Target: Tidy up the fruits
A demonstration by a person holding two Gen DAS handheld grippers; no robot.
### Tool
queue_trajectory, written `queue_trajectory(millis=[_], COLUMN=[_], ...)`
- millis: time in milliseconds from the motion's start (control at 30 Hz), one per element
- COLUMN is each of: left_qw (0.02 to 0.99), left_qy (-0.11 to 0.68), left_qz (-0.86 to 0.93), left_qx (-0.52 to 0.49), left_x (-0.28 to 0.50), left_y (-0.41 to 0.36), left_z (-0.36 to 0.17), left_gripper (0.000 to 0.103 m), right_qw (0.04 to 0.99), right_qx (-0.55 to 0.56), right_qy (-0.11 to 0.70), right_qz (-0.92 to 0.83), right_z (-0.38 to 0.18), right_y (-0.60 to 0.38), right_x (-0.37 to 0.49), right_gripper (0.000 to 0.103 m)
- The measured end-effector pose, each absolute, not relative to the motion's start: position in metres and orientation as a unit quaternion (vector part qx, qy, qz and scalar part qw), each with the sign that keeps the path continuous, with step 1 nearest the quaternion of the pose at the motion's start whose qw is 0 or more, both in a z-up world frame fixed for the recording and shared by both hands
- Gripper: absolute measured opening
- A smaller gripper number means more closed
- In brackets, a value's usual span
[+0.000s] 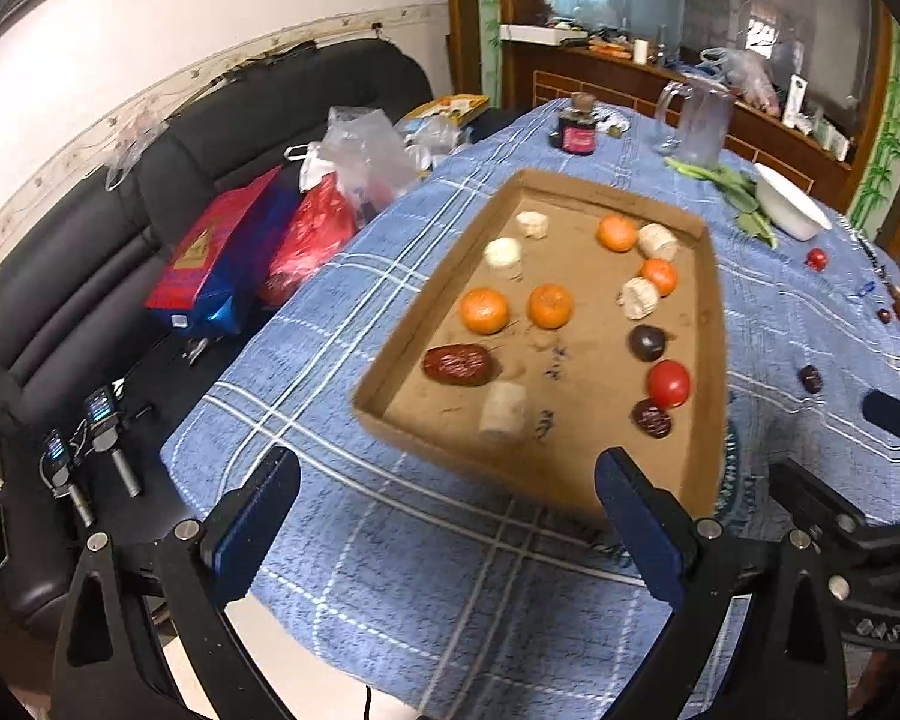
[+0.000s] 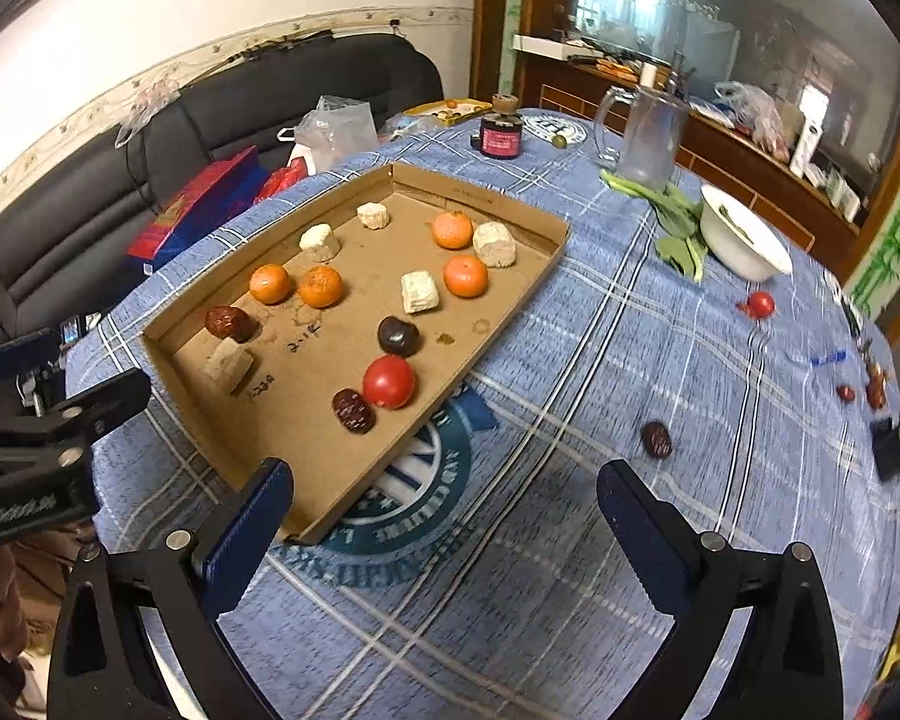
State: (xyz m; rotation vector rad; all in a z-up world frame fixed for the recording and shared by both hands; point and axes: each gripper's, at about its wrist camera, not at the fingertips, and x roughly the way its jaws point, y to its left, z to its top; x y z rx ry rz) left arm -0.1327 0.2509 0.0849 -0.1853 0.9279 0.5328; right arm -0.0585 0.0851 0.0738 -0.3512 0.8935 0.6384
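A shallow cardboard tray (image 1: pixel 707 324) (image 2: pixel 528 282) lies on the blue checked tablecloth. In it are several tangerines (image 1: pixel 485 311) (image 2: pixel 269 283), pale chunks (image 1: pixel 503 412) (image 2: pixel 419 292), red dates (image 1: pixel 456 364) (image 2: pixel 353 410), a dark chestnut (image 1: pixel 647 342) (image 2: pixel 398 336) and a red tomato (image 1: pixel 668 383) (image 2: pixel 389 381). Outside the tray lie a date (image 2: pixel 656 439) (image 1: pixel 810 378) and a small red tomato (image 2: pixel 759 304) (image 1: pixel 816 258). My left gripper (image 1: pixel 447 483) is open and empty above the tray's near edge. My right gripper (image 2: pixel 444 495) is open and empty over the cloth, near the tray's corner.
A white bowl (image 2: pixel 744 240) and green leaves (image 2: pixel 678 222) lie at the far right. A glass jug (image 2: pixel 648 135) and a dark jar (image 2: pixel 501 132) stand at the back. Small items line the right table edge (image 2: pixel 870 384). A black sofa with bags (image 1: pixel 222 264) is left.
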Motion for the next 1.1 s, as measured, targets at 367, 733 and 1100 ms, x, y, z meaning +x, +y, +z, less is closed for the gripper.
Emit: queue_trajectory(millis=[367,733,1100], left_qw=[0.864,0.883,0.887], left_qy=[0.395,0.402,0.404], left_qz=[0.301,0.233,0.211], left_qx=[-0.078,-0.062,-0.07], left_x=[-0.161,-0.159,-0.161], left_y=[0.265,0.277,0.28], left_z=[0.095,0.097,0.095], left_gripper=[0.099,0.099,0.099], right_qw=[0.858,0.883,0.886], right_qx=[-0.163,-0.149,-0.159], right_qy=[0.398,0.379,0.38], right_qz=[0.28,0.232,0.214], right_z=[0.088,0.094,0.095], right_y=[0.099,0.099,0.101], right_x=[-0.098,-0.115,-0.125], right_gripper=[0.103,0.103,0.103])
